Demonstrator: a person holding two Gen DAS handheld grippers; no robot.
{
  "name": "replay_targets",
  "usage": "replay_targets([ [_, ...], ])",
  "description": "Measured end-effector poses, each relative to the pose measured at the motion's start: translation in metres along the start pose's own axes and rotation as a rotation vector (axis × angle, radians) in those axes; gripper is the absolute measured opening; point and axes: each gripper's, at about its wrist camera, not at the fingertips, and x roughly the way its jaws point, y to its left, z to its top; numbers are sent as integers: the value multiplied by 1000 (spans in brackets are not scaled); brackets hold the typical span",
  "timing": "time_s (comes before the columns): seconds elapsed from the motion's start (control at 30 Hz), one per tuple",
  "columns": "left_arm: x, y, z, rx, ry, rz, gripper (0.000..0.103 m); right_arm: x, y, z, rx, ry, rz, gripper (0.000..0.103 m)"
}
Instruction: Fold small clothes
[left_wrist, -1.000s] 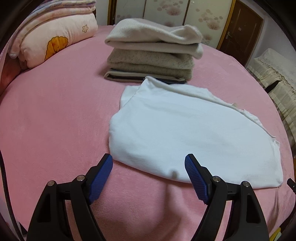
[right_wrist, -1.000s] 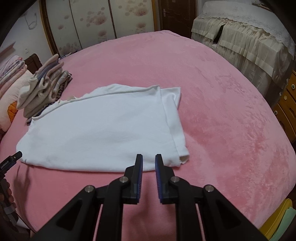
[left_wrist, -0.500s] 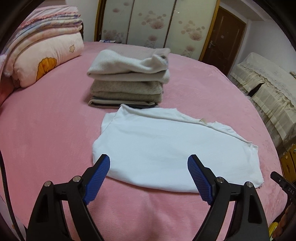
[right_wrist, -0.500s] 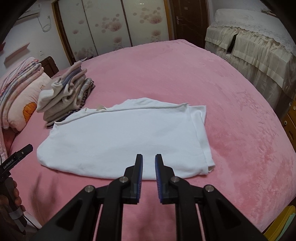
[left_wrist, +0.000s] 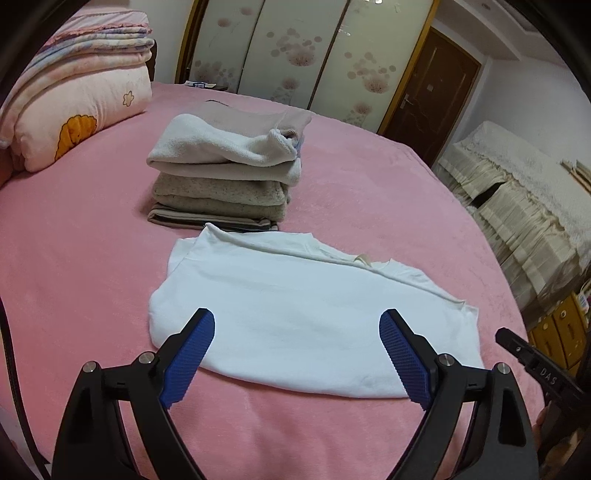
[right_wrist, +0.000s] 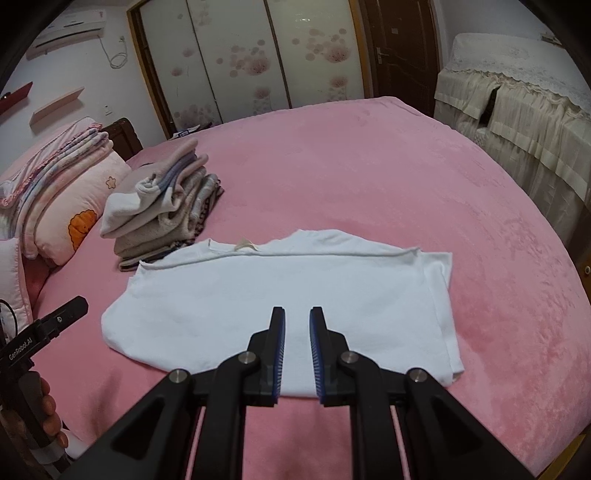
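Both claws hang above the near edge of the white garment (left_wrist: 295, 314), which lies folded flat on the pink bed (left_wrist: 74, 277): the left gripper (left_wrist: 297, 354) is spread wide and empty, while the right gripper (right_wrist: 297, 354) has its blue pads nearly together, a narrow gap between them and nothing held. Just behind the garment sits a stack of folded clothes (left_wrist: 225, 177), seemingly touching its far edge, though that is hard to judge.

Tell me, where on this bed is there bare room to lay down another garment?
The widest bare pink stretch lies right of the white shirt, toward the draped furniture, and beyond it toward the wardrobe. A smaller patch lies between pillow and stack. Shirt and stack crowd each other.
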Motion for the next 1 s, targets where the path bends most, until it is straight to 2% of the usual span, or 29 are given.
replay_targets([
  [0.27,14,13,-7,-83,9,-6,90,18,23,12,-48,-30,17,13],
  [0.67,52,79,-58,-323,63,37,90,69,39,7,-63,7,17,13],
  [0.87,68,109,-85,-457,83,1,90,90,46,1,-76,27,13,13],
  [1.0,74,118,-92,-498,55,-38,90,101,48,-1,-74,37,17,13],
])
